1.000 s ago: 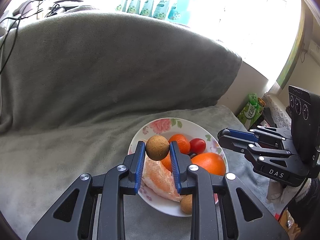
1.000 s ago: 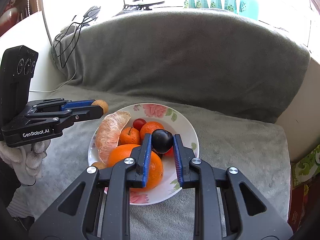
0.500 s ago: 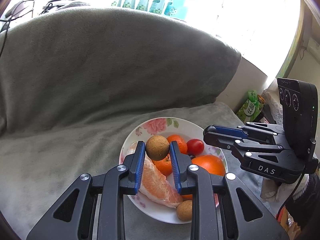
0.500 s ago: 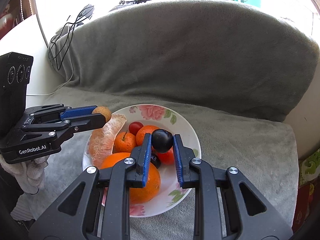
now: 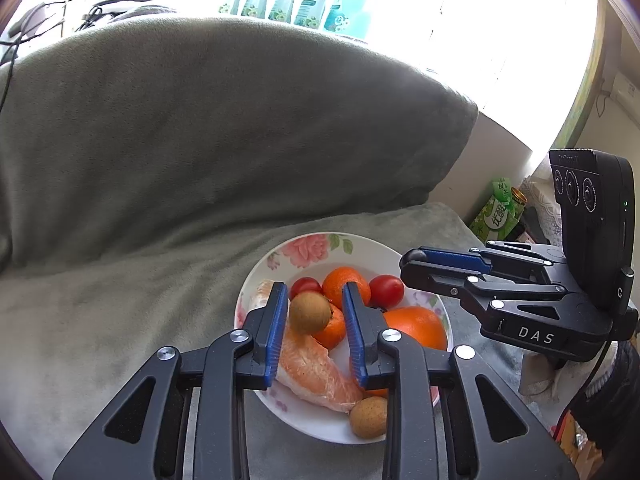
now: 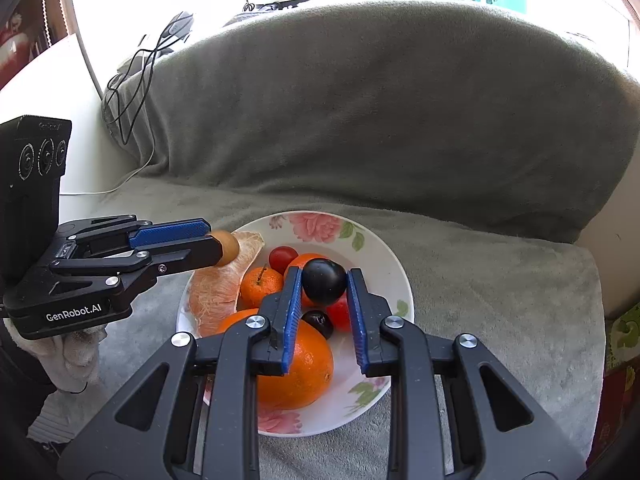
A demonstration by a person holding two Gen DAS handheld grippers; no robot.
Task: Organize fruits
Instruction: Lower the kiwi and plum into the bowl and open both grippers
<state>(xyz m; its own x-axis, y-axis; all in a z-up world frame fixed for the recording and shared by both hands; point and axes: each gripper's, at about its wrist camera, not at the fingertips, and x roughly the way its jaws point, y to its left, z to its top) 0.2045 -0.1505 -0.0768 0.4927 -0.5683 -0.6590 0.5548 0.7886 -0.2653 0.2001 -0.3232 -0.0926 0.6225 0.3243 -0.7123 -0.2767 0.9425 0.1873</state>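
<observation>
Counted around floral plate [image 6: 384,248]: one plate; two grippers seen over it. Two brown longans [image 5: 310,312] [image 5: 368,417]. Two cherry tomatoes [image 5: 386,291]. Two mandarins [image 6: 262,285]. One large orange [image 6: 296,368]. One peeled pomelo segment [image 6: 218,288]. Two dark plums [image 6: 324,281].

The bottles [image 5: 304,4] on the sill are washed out by glare — labels unreadable; the large orange [image 5: 416,326] sits partly behind the left gripper [image 5: 316,320].

Both wrist views slant down, close, sharing the floral plate [image 5: 308,246]
</observation>
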